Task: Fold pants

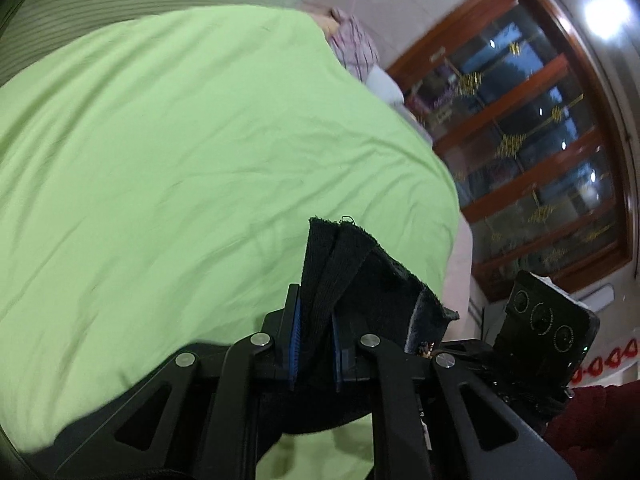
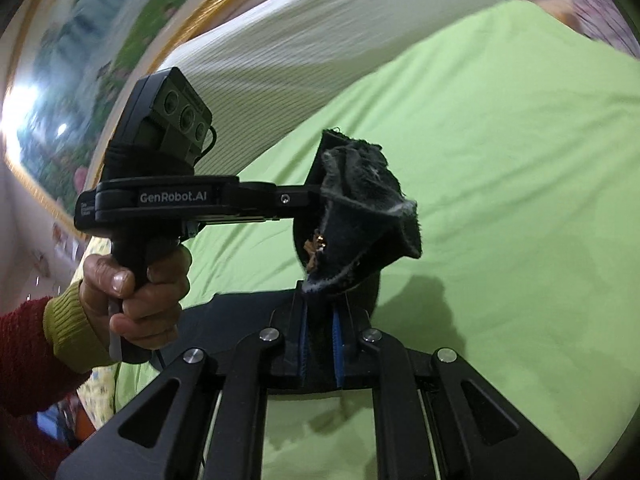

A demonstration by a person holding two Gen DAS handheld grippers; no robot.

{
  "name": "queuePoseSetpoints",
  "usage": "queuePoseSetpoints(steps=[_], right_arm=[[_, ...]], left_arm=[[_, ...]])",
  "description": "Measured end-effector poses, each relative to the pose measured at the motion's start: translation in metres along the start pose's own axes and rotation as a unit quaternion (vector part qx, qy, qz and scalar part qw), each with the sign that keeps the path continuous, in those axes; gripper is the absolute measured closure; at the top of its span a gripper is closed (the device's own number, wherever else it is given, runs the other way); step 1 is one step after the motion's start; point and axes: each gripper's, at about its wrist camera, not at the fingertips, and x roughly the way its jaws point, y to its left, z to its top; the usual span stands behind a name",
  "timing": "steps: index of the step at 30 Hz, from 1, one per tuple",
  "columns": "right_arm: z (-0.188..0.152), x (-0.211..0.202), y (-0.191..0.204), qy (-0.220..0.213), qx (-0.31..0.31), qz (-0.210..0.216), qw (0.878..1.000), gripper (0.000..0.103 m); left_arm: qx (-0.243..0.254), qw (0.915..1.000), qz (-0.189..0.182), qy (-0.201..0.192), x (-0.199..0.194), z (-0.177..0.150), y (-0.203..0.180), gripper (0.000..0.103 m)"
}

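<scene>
Both grippers clamp the black pants' edge, lifted over the green bed.

Near: left gripper (image 1: 314,344) clenched on pants (image 1: 360,276); right gripper (image 2: 320,344) likewise, cloth bunched betw. its blue pads (image 2: 338,344), rest hanging below. Left hand (image 2: 136,300) on the other handle. Far: bedsheet (image 2: 520,160), w/ room to lay flat. Advice: keep both grips level, fabric taut, carry edge over evenly, no twist.

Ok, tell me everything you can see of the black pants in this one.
The pants are black, thick and fuzzy-looking, with frayed pale edges. They are bunched and lifted off the green bedsheet. The left gripper and the right gripper are each shut on a fold of the fabric, close together. A small brownish fitting, perhaps a zipper or button, shows in the folds. The rest hangs below, mostly hidden.
</scene>
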Motion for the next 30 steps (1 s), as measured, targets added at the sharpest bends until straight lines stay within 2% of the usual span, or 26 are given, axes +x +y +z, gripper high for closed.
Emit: queuePoseSetpoints(steps=[5,14,23,30], right_arm=[[-0.006,0.019,0.031,0.034,-0.039,0.021,0.998,0.092],[-0.023,0.060,0.064,0.093,-0.098,0.039,0.990,0.092],[-0.039,0.106,0.086,0.151,-0.130,0.045,0.979,0.092],[-0.048,0.128,0.084,0.189,-0.145,0.044,0.970,0.089]], left_arm=[[-0.029,0.9989,0.006,-0.036,-0.042,-0.031,0.020,0.092],[-0.100,0.9912,0.020,-0.084,-0.075,-0.086,0.062,0.092],[-0.175,0.9780,0.029,-0.110,-0.081,-0.134,0.104,0.091],[-0.219,0.9683,0.038,-0.114,-0.077,-0.156,0.127,0.091]])
